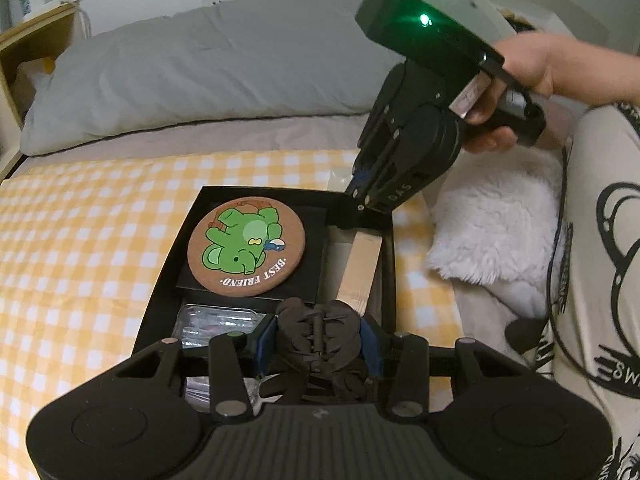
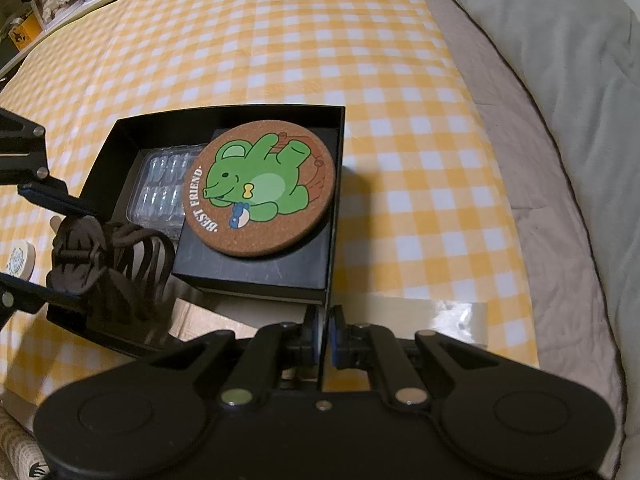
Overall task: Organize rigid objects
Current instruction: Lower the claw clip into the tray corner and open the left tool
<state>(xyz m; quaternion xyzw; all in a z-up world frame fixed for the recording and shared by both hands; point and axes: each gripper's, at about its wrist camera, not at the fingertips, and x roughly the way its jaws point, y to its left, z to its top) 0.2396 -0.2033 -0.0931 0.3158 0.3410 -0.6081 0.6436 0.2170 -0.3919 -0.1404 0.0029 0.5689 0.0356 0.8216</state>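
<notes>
— Left gripper (image 1: 320, 344) has its fingers clamped on one dark brown plastic claw hair clip (image 1: 318, 340), held over the near end of the black open cardboard box (image 2: 338, 184) on the yellow-checked bedspread (image 2: 320, 40).

— Right gripper (image 2: 325, 336): pads pinched narrow on that box's wall. Inside: one round cork coaster with a green bear (image 2: 260, 190) atop one black flat case (image 2: 256, 264), and one clear blister tray (image 2: 160, 184).

The clear plastic case (image 1: 216, 322) is half hidden behind the left gripper (image 1: 318, 340). The round white item (image 2: 18, 258) is cut off by the picture's edge.
</notes>
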